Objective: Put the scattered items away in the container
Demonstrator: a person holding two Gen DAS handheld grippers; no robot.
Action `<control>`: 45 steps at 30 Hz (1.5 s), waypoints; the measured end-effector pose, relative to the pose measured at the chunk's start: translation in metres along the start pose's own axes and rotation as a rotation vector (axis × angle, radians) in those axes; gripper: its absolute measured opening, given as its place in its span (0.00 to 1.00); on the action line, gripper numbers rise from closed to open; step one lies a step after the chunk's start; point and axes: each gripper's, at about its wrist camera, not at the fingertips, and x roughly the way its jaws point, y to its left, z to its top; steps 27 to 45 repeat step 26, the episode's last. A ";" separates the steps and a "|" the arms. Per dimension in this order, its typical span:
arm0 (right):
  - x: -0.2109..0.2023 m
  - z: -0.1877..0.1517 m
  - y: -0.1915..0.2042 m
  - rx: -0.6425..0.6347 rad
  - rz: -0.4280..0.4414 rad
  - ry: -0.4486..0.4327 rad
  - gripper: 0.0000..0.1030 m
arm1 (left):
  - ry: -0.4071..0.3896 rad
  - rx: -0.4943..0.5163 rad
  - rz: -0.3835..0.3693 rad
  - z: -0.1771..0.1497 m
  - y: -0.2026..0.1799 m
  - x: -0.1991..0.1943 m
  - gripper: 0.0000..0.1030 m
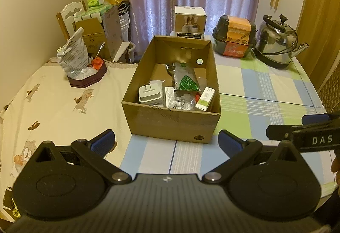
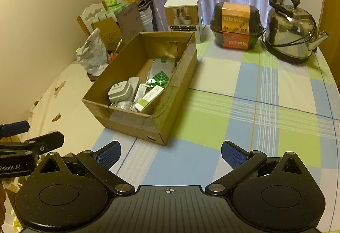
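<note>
On my screens, listed left to right: a crinkled silver foil bag [image 1: 73, 56] standing in a dark hexagonal tray [image 1: 89, 81] on the cream printed cloth at the counter's far left. My left gripper [image 1: 166, 143], blue-padded fingers [image 1: 102, 142] spread wide and holding nothing, hovers just short of the open brown cardboard box [image 1: 170, 122] at centre. Inside the box: a white two-pin plug adapter [image 1: 149, 95] at near left, a silver pouch with a green leaf print [image 1: 184, 79] in the middle, clear wrapped packets [image 1: 182, 102] against the near wall, a small white-and-green carton [image 1: 205, 99] at near right. Behind the box, a white product carton [image 1: 190, 21]; then a black lidded pot with an orange sleeve [image 1: 234, 36]; then a steel kettle [image 1: 276, 44] on the checked cloth [image 1: 255, 84]. My right gripper [image 2: 171, 155], fingers [image 2: 232, 156] likewise apart and empty, sits near the box's right corner.
</note>
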 end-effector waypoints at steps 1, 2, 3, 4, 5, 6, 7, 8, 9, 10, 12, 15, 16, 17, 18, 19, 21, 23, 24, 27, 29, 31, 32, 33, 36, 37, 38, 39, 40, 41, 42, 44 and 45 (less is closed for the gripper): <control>0.000 -0.001 0.000 0.000 -0.001 0.001 1.00 | -0.003 0.000 0.003 0.000 -0.001 0.000 0.99; 0.000 -0.001 0.000 -0.001 -0.003 0.002 1.00 | -0.004 -0.001 0.006 0.001 -0.001 0.000 0.99; 0.000 -0.002 -0.001 -0.001 -0.005 0.004 1.00 | -0.003 -0.002 0.008 0.001 -0.002 0.000 0.99; -0.001 -0.003 -0.001 -0.001 -0.007 0.005 1.00 | -0.003 -0.002 0.010 0.000 -0.003 0.001 0.99; -0.001 -0.003 -0.001 -0.001 -0.009 0.007 1.00 | -0.002 -0.001 0.011 0.000 -0.003 0.002 0.99; -0.002 -0.004 -0.001 -0.001 -0.010 0.008 1.00 | -0.001 0.000 0.011 -0.001 -0.004 0.002 0.99; -0.002 -0.004 -0.001 -0.002 -0.011 0.008 1.00 | 0.000 -0.001 0.010 0.000 -0.005 0.003 0.99; -0.003 -0.004 -0.001 -0.003 -0.012 0.008 1.00 | 0.002 -0.002 0.010 -0.001 -0.005 0.004 0.99; -0.003 -0.004 0.000 -0.004 -0.012 0.009 1.00 | 0.002 -0.005 0.010 -0.001 -0.006 0.004 0.99; -0.003 -0.005 0.000 -0.002 -0.012 0.009 1.00 | 0.002 -0.009 0.010 -0.002 -0.006 0.005 0.99; -0.004 -0.005 -0.001 0.000 -0.012 0.009 1.00 | 0.003 -0.017 0.006 -0.002 -0.006 0.005 0.99; -0.004 -0.006 -0.001 -0.001 -0.012 0.009 1.00 | -0.004 -0.016 0.002 -0.004 -0.007 0.006 0.99; -0.004 -0.006 -0.001 -0.002 -0.012 0.008 1.00 | -0.007 -0.014 0.002 -0.004 -0.008 0.006 0.99; -0.003 -0.006 -0.001 -0.002 -0.012 0.008 1.00 | -0.009 -0.013 -0.001 -0.004 -0.009 0.006 0.99; -0.004 -0.006 -0.001 -0.002 -0.013 0.008 1.00 | -0.012 -0.012 -0.004 -0.005 -0.010 0.006 0.99; -0.004 -0.006 -0.001 -0.001 -0.014 0.008 1.00 | -0.014 -0.012 -0.006 -0.005 -0.011 0.006 0.99; -0.004 -0.006 -0.002 0.001 -0.015 0.009 1.00 | -0.022 -0.015 -0.006 -0.006 -0.011 0.006 0.99; -0.003 -0.007 -0.003 0.004 -0.018 0.011 1.00 | -0.035 -0.012 0.008 -0.007 -0.013 0.005 0.99; -0.003 -0.007 -0.004 0.006 -0.019 0.013 1.00 | -0.042 -0.008 0.020 -0.007 -0.013 0.004 0.99; -0.003 -0.008 -0.004 0.008 -0.022 0.015 1.00 | -0.049 0.003 0.026 -0.007 -0.014 0.004 0.99; -0.003 -0.008 -0.004 0.008 -0.022 0.015 1.00 | -0.049 0.003 0.026 -0.007 -0.014 0.004 0.99; -0.003 -0.008 -0.004 0.008 -0.022 0.015 1.00 | -0.049 0.003 0.026 -0.007 -0.014 0.004 0.99; -0.003 -0.008 -0.004 0.008 -0.022 0.015 1.00 | -0.049 0.003 0.026 -0.007 -0.014 0.004 0.99; -0.003 -0.008 -0.004 0.008 -0.022 0.015 1.00 | -0.049 0.003 0.026 -0.007 -0.014 0.004 0.99; -0.003 -0.008 -0.004 0.008 -0.022 0.015 1.00 | -0.049 0.003 0.026 -0.007 -0.014 0.004 0.99; -0.003 -0.008 -0.004 0.008 -0.022 0.015 1.00 | -0.049 0.003 0.026 -0.007 -0.014 0.004 0.99; -0.003 -0.008 -0.004 0.008 -0.022 0.015 1.00 | -0.049 0.003 0.026 -0.007 -0.014 0.004 0.99; -0.003 -0.008 -0.004 0.008 -0.022 0.015 1.00 | -0.049 0.003 0.026 -0.007 -0.014 0.004 0.99; -0.003 -0.008 -0.004 0.008 -0.022 0.015 1.00 | -0.049 0.003 0.026 -0.007 -0.014 0.004 0.99; -0.003 -0.008 -0.004 0.008 -0.022 0.015 1.00 | -0.049 0.003 0.026 -0.007 -0.014 0.004 0.99; -0.003 -0.008 -0.004 0.008 -0.022 0.015 1.00 | -0.049 0.003 0.026 -0.007 -0.014 0.004 0.99; -0.003 -0.008 -0.004 0.008 -0.022 0.015 1.00 | -0.049 0.003 0.026 -0.007 -0.014 0.004 0.99; -0.003 -0.008 -0.004 0.008 -0.022 0.015 1.00 | -0.049 0.003 0.026 -0.007 -0.014 0.004 0.99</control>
